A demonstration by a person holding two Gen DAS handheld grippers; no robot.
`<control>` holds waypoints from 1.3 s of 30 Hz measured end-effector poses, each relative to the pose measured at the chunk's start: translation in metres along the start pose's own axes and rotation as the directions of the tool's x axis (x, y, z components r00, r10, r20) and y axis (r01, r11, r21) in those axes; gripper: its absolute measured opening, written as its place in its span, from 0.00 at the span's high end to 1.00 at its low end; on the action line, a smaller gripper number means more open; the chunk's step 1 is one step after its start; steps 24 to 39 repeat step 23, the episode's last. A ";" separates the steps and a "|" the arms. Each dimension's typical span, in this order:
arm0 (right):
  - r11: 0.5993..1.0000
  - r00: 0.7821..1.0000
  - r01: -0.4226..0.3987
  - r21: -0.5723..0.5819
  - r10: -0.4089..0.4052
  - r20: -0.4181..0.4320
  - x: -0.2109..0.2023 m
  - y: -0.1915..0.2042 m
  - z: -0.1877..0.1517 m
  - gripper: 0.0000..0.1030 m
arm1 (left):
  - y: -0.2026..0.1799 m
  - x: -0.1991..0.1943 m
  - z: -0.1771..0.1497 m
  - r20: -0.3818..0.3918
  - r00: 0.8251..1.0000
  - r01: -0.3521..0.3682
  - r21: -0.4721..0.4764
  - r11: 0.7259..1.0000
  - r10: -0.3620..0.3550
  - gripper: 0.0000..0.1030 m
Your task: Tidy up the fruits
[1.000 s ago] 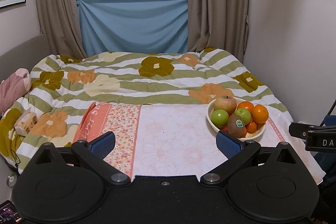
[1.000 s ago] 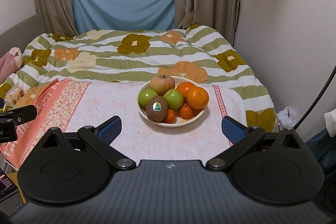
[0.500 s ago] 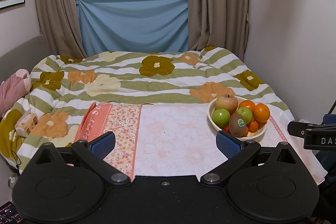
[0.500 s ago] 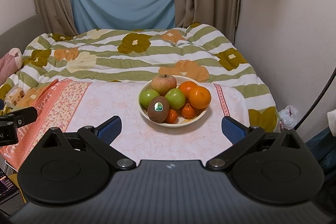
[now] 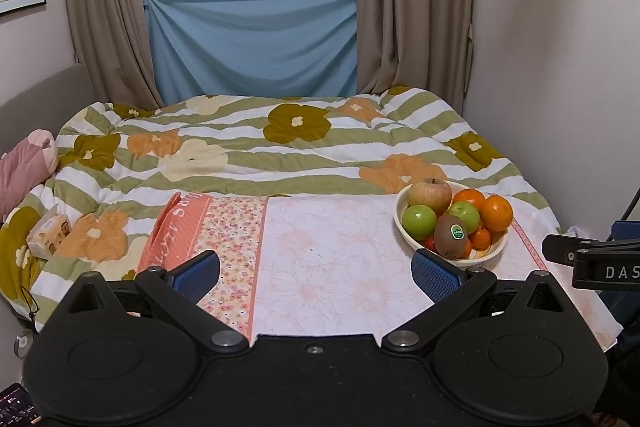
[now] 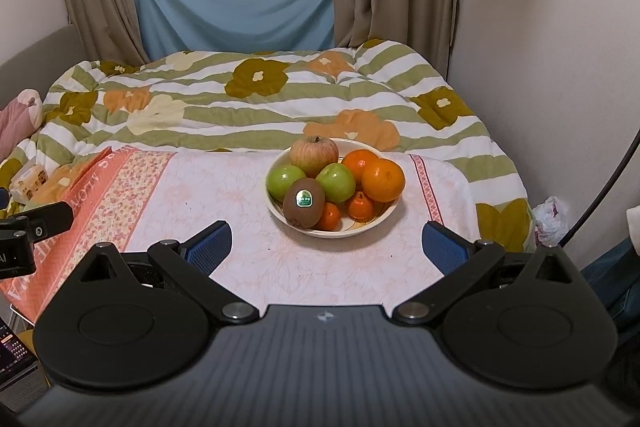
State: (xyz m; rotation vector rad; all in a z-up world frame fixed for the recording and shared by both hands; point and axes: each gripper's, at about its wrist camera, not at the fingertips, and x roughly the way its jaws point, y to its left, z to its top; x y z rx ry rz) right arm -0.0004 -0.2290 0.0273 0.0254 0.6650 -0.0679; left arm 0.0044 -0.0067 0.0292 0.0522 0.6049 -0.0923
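A cream bowl full of fruit stands on a floral tablecloth. It holds a red apple, two green apples, a kiwi with a sticker, large oranges and small tangerines. My right gripper is open and empty, just short of the bowl. My left gripper is open and empty over the cloth, with the bowl to its right. The right gripper's side shows at the left wrist view's right edge.
A bed with a green-striped flowered quilt lies behind the table. A tissue pack and a pink plush lie at the bed's left. A wall runs along the right, and a plastic bag lies on the floor.
Both views have shifted slightly; the bowl sits a little lower and closer in the right wrist view. Both grippers stay open and empty.
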 end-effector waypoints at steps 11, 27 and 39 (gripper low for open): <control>1.000 1.000 -0.002 0.008 0.002 -0.009 0.003 0.000 -0.009 0.00 | -0.003 -0.002 0.001 0.008 1.000 0.023 -0.009 1.000 -0.023 0.00; 1.000 1.000 -0.007 0.008 0.007 -0.030 0.009 -0.001 -0.012 0.00 | -0.005 0.004 0.004 0.026 0.999 -0.034 0.002 0.999 0.034 0.00; 1.000 1.000 -0.007 0.008 0.007 -0.030 0.009 -0.001 -0.012 0.00 | -0.005 0.004 0.004 0.026 0.999 -0.034 0.002 0.999 0.034 0.00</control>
